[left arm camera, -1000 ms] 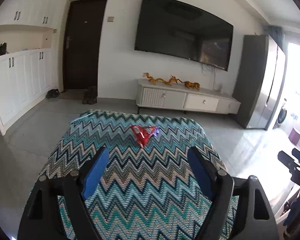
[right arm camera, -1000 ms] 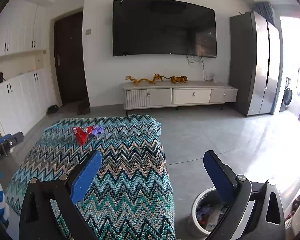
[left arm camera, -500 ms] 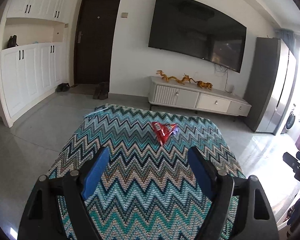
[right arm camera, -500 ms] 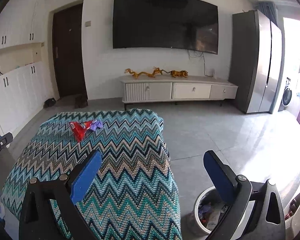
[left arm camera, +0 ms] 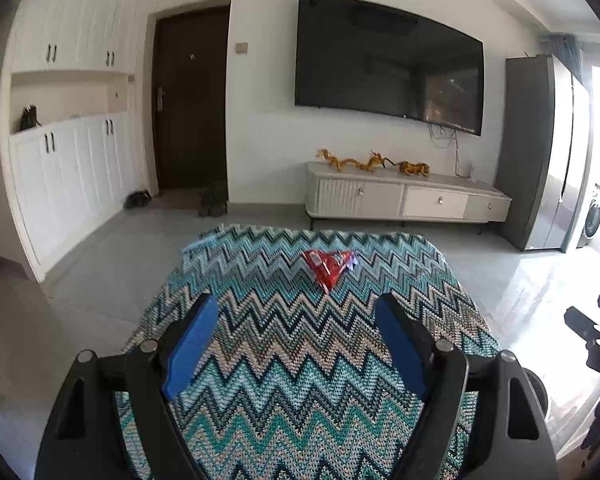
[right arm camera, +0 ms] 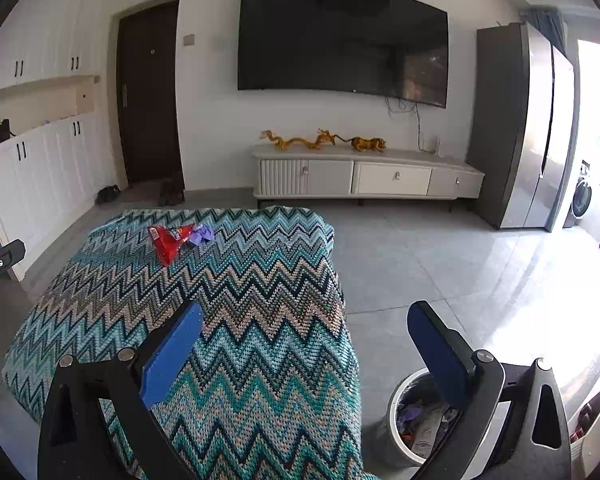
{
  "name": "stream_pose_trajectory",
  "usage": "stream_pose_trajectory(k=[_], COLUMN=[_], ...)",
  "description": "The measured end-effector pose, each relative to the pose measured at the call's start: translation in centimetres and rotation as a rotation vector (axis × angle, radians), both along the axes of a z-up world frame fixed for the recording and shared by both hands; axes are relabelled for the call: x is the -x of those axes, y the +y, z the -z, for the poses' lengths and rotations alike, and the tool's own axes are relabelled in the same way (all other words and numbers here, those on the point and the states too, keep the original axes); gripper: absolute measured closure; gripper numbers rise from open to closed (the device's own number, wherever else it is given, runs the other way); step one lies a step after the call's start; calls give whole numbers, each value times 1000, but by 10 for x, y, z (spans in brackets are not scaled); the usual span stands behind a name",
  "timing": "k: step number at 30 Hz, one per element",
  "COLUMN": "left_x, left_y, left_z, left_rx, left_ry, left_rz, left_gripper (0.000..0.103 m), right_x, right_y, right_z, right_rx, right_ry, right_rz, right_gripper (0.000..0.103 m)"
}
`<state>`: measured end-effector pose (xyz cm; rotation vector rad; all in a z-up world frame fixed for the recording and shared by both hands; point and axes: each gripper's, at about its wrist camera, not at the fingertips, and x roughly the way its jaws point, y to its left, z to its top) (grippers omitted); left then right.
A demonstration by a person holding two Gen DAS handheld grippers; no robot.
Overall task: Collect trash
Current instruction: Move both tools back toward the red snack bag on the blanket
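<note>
Seemingly open blanket [left arm camera: 300, 360] before wrapper [left arm camera: 327, 266]

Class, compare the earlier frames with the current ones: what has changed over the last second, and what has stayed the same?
Both cameras tilted, so the room shifted in view. Nothing was grasped or released. The left gripper and right gripper stay open and empty; the red wrapper and purple wrapper still lie on the zigzag blanket, and the trash bin is unmoved.

A zigzag blanket [left arm camera: 300, 360] covered the table before me. On it lay a red wrapper [left arm camera: 327, 266] with a purple scrap [right arm camera: 202, 234] touching its right side (both toward the far end). My bin [right arm camera: 396, 436] stood on the floor [right arm camera: 420, 264] beside the table.
</note>
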<state>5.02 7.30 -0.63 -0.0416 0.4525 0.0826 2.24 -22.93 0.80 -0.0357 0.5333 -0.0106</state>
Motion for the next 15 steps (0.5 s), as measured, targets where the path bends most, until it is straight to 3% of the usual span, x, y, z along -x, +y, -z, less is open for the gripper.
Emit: stream_pose_trajectory(k=[6,15], left_x=[31,55], left_y=[-15,-41], left_z=[-15,-15], left_rx=[-67,-166], left_ry=[-63,-86], left_rz=[-40,-95], left_gripper=[23,23], right_x=[29,56], right_y=[-8,-18], right_z=[-7,-6], right_rx=[-7,-57], right_ry=[-41,-103], right_rz=[-36,-99], right_gripper=[1,1])
